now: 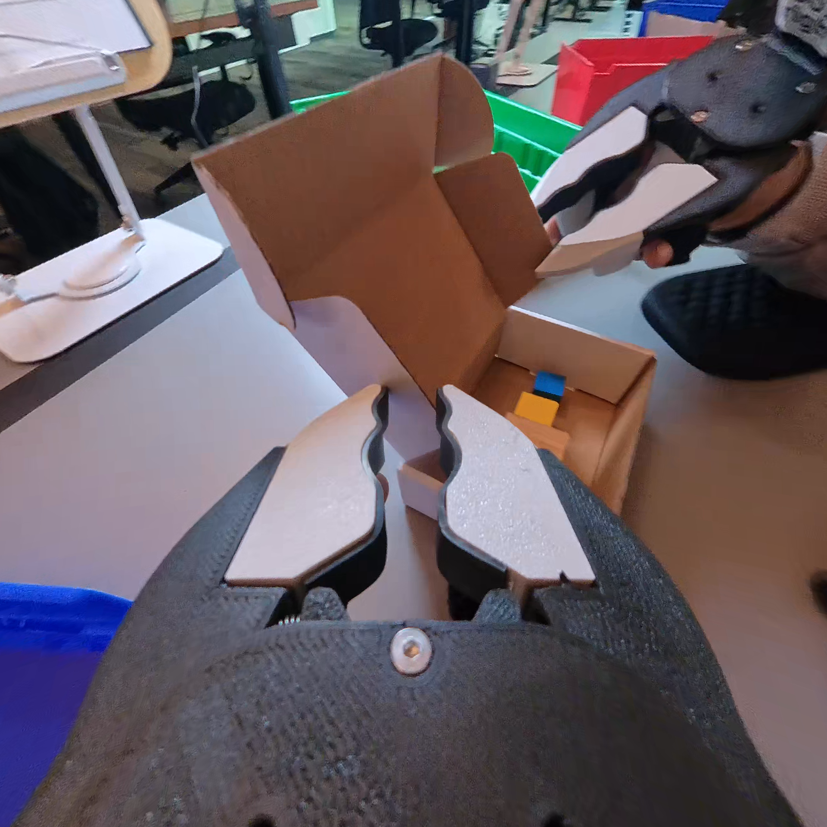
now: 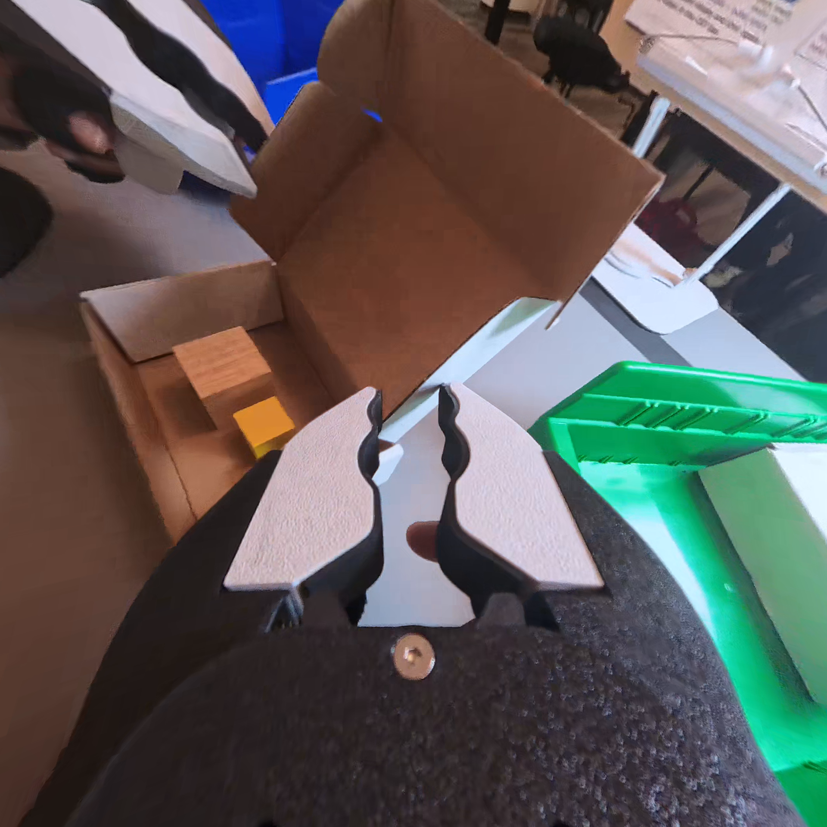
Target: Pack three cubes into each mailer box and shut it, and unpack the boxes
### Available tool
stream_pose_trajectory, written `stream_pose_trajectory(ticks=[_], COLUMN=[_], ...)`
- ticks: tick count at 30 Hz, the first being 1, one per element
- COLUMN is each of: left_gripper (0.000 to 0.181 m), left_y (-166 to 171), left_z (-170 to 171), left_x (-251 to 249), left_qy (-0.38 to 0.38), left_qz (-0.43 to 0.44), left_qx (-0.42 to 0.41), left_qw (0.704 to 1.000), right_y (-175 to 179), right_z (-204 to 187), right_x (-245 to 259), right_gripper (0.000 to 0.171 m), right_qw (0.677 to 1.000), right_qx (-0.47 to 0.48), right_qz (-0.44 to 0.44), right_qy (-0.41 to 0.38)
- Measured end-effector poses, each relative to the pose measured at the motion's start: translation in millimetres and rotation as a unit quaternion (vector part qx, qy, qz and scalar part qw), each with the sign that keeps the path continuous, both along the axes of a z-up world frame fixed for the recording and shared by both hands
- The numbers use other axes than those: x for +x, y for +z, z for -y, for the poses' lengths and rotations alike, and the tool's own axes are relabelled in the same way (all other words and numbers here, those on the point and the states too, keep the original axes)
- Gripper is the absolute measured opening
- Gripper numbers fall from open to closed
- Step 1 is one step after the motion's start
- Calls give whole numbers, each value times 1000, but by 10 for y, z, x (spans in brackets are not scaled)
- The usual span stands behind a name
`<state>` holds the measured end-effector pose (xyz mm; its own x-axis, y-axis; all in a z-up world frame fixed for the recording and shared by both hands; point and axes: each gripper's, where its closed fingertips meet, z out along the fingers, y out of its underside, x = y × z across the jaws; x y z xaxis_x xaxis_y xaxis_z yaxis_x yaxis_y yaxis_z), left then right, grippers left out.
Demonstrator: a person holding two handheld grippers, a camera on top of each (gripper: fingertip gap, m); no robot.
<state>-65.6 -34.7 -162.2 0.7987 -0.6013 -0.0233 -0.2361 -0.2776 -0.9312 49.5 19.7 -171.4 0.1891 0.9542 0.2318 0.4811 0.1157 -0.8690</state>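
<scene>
Left claw (image 1: pixel 411 398) spread, empty, at near wall of mailer box (image 1: pixel 626 402). Box mid-tabletop (image 1: pixel 179 447), lid raised, three cubes (image 1: pixel 537 407) inside. Right claw (image 2: pixel 409 398) spread beyond. Judged: closing step; next, fold lid down.

green bin (image 2: pixel 671 416), red bin (image 1: pixel 626 67), blue bin (image 1: pixel 40 662), white stand (image 1: pixel 103 286), grey table (image 1: pixel 156 470)

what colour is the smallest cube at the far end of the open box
Blue, next to the yellow cube; the left wrist view shows it best.
</scene>
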Motion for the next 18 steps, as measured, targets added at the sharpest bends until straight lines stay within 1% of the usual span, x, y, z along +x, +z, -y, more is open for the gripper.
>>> stream_pose_trajectory(ticks=[3, 5, 8, 9, 12, 14, 16, 18], left_gripper=[19, 21, 34, 33, 35, 40, 49, 61], left_y=[-79, -200, -394, -421, -354, -238, -55, 112], left_z=[271, 420, 620, 674, 783, 785, 760, 759], left_x=[123, 164, 234, 236, 161, 33, -58, -16], left_qy=[-57, -85, -132, -145, -174, -172, -165, -177], left_qz=[-25, -65, -101, -103, -88, -100, -114, -127], left_qx=[19, 28, 9, 0, -16, 4, 38, 64], left_qw=[998, 994, 986, 984, 981, 980, 979, 974], right_y=[-88, -176, -340, -371, -372, -290, -130, 51], right_z=[290, 444, 627, 682, 792, 750, 751, 780], right_x=[105, 172, 265, 295, 428, 510, 548, 510], right_gripper=[24, 24, 30, 33, 46, 54, 63, 72], right_qw=[998, 997, 992, 989, 980, 980, 979, 978], right_qx=[-11, -1, -2, -11, -43, -27, -2, 32], right_qz=[-6, -2, 30, 38, 60, 68, 63, 56], right_qy=[54, 83, 125, 141, 183, 184, 192, 200])
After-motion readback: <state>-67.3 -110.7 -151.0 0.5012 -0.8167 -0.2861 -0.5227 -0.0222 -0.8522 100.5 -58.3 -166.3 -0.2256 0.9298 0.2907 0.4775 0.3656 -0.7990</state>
